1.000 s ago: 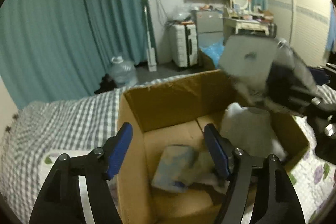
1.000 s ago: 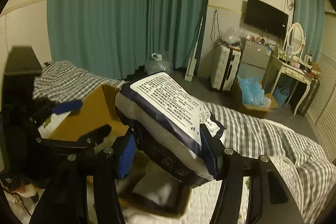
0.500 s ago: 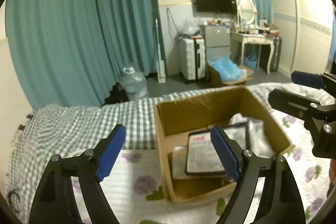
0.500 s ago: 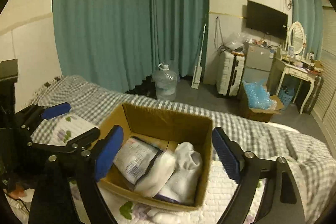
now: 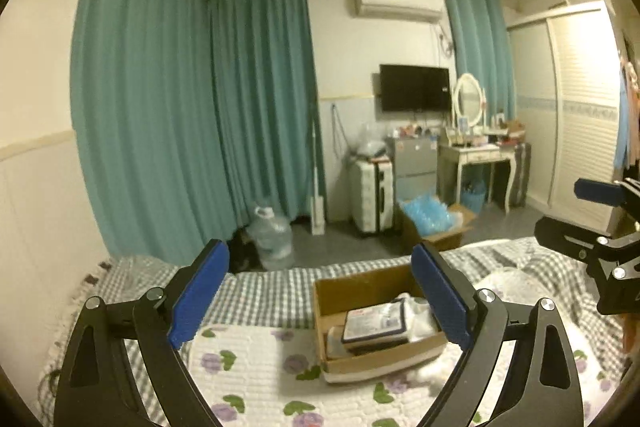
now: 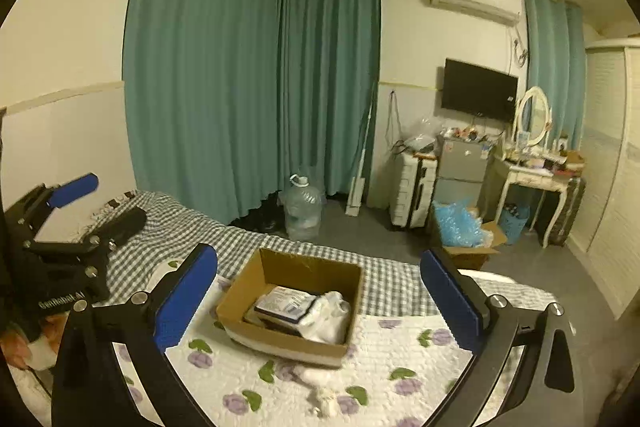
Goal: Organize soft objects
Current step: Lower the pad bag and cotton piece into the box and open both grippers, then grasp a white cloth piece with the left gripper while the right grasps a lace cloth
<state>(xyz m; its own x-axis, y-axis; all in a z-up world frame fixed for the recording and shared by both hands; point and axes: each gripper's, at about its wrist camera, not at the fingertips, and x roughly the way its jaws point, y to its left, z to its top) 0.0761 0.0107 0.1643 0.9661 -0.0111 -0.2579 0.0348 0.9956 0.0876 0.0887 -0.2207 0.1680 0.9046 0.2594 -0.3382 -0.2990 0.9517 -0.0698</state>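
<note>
- Cardboard box (image 6: pixel 294 307) sits on the floral quilt (image 6: pixel 400 359) at the lower centre of the right wrist view, already holding a printed soft pack (image 6: pixel 286 303) and a white bundle (image 6: pixel 328 315) beside it.
- Left gripper (image 5: pixel 320 301) is spread wide with nothing between its blue pads (image 5: pixel 198 297); it hangs well above the bed, with the box at lower right of its frame.
- Right gripper (image 6: pixel 316 301) is equally wide apart and empty, high over the box.
- My reading: the box looks mostly loaded, and one small white soft piece (image 6: pixel 320 393) lies on the quilt just in front of it, at lower centre.
- To finish well, bring one gripper low over that piece with the pads either side of it, then close gently; soft stuff squashes, so pinch its bulk, not a loose edge.
- Lift clear of the box wall before releasing inside, or the rim may catch it.
- Avoid snagging the quilt in the pinch.
</note>
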